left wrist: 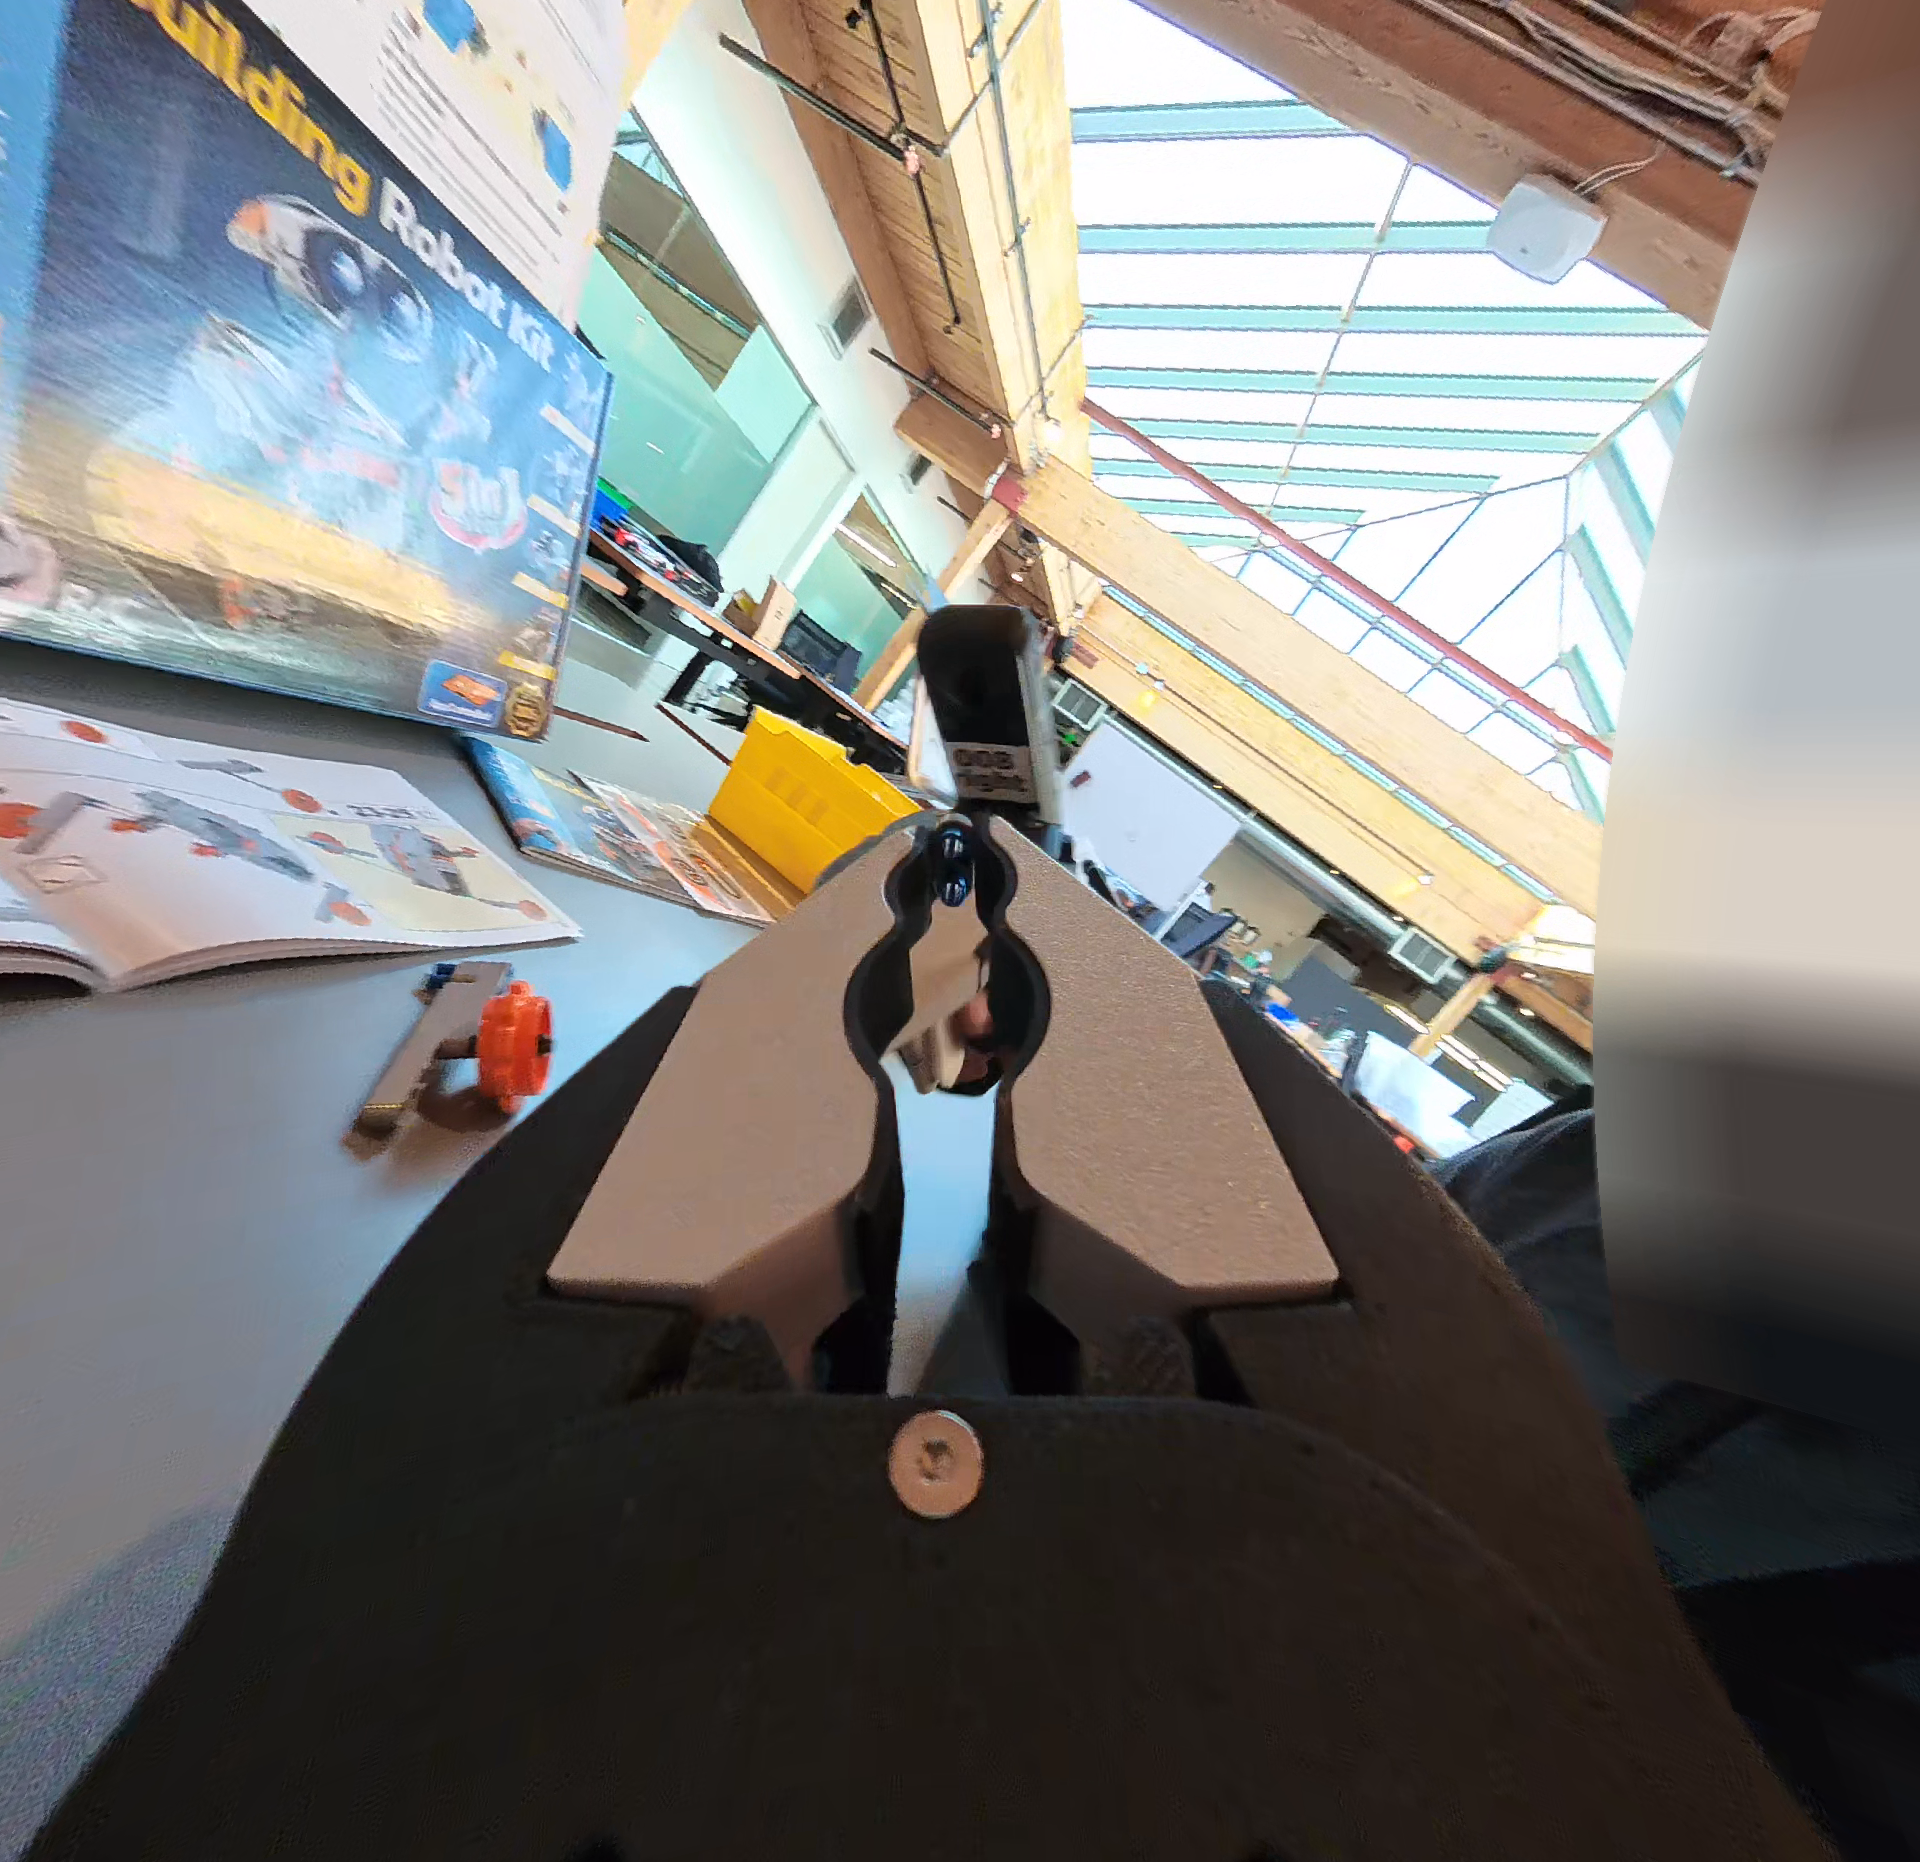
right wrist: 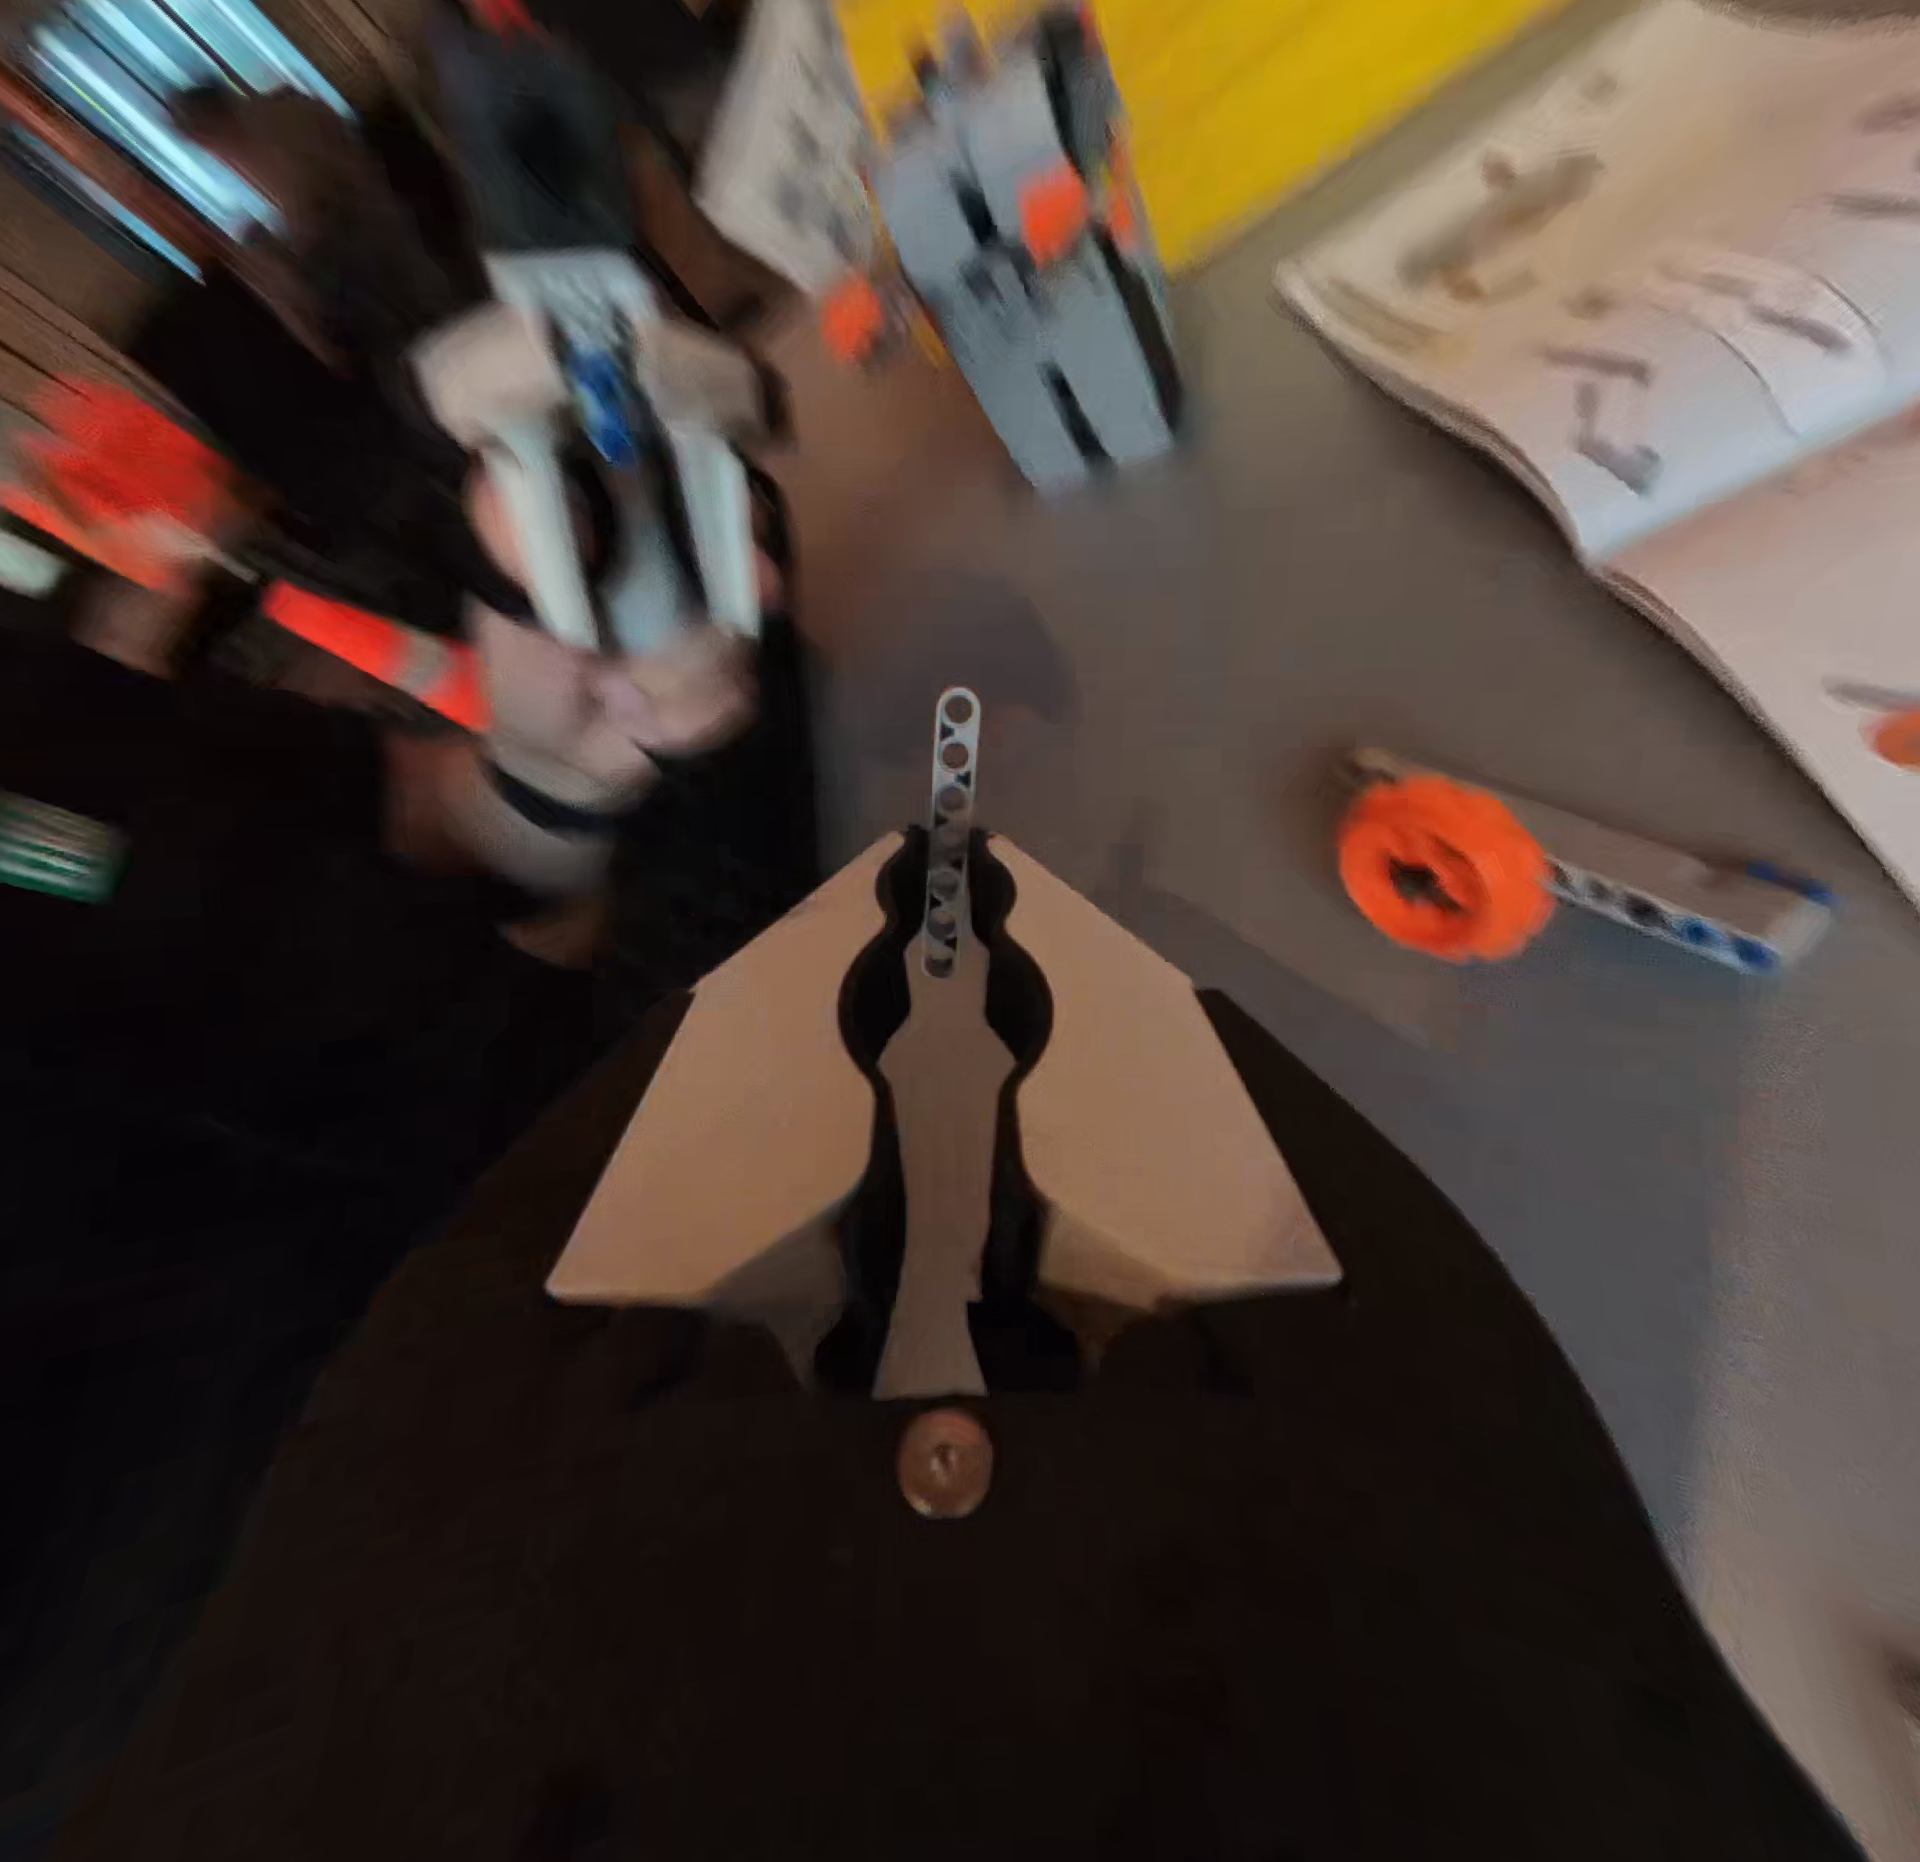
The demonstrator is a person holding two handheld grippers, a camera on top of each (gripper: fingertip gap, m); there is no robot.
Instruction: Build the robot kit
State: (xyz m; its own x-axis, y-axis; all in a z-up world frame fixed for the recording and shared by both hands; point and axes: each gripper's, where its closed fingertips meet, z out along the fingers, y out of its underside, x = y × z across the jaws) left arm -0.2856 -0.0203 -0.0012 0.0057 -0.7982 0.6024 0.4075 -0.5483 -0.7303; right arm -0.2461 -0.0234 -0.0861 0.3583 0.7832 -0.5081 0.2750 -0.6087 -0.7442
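My left gripper [left wrist: 954,838] is shut on a small dark blue pin [left wrist: 953,865] that sits between its tips, held up above the grey table [left wrist: 208,1293]. My right gripper [right wrist: 945,844] is shut on a thin grey beam with holes [right wrist: 954,763] that sticks out past its tips. The two grippers face each other closely. The right gripper's body [left wrist: 982,711] shows just beyond the left tips. In the blurred right wrist view, the left gripper [right wrist: 597,430] shows at upper left with a blue piece at its tips, held by a hand [right wrist: 603,700].
A small grey piece with an orange gear [left wrist: 488,1049] [right wrist: 1444,882] lies on the table. An open instruction booklet [left wrist: 260,856] [right wrist: 1662,306], a kit box [left wrist: 291,410], a second booklet [left wrist: 623,825], a yellow bin [left wrist: 800,794] [right wrist: 1299,67] and a grey-and-orange assembly [right wrist: 1029,285] stand around. Spacing between my two grippers at the tips: around 9 cm.
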